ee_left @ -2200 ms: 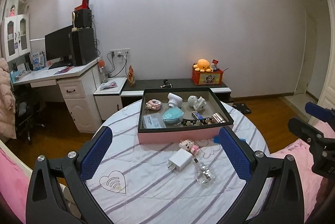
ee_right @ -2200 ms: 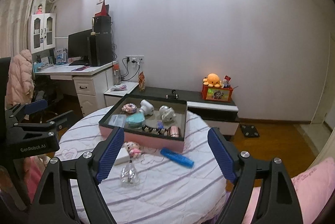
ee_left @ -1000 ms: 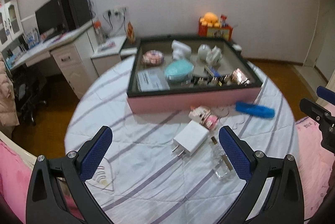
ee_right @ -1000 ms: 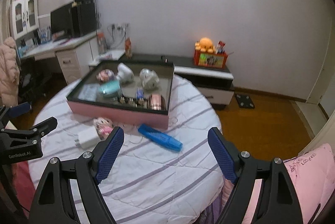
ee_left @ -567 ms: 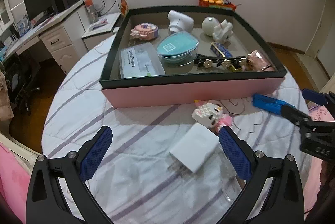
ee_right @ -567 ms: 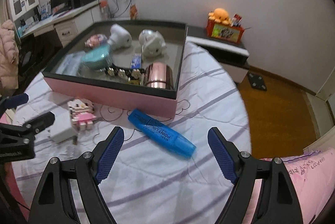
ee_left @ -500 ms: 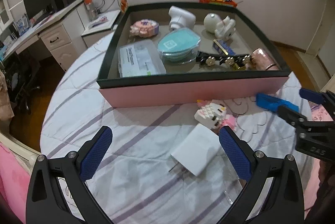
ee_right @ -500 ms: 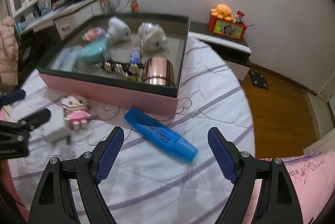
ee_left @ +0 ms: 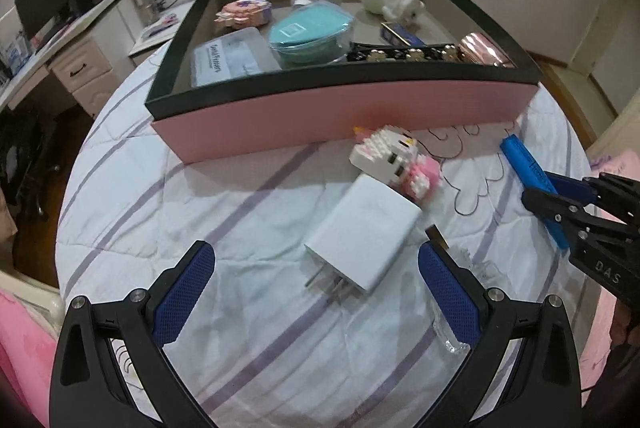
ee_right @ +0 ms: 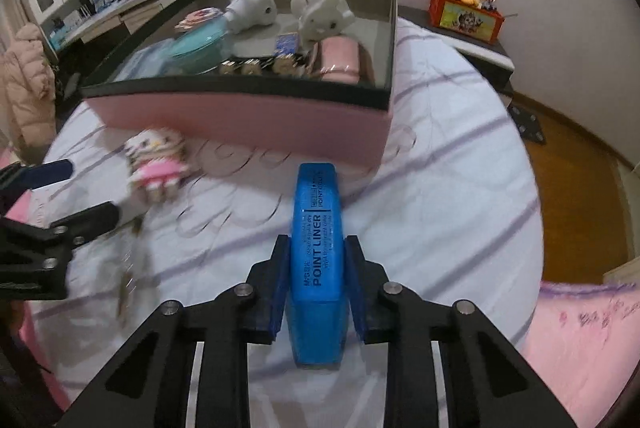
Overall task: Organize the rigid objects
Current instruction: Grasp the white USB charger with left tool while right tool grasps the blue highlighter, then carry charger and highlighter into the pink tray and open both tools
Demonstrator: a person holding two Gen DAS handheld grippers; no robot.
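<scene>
Striped white cloth [ee_left: 168, 236] covers the round table, desk [ee_right: 132, 4] behind.

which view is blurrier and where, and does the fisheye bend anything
Right wrist view: motion blur smears the pink block figure and left gripper, while the blue highlighter stays sharp. Left wrist view: crisp throughout, but the fisheye bows the pink box front edge.

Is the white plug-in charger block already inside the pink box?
No, the white charger block lies on the striped cloth in front of the pink box.
</scene>
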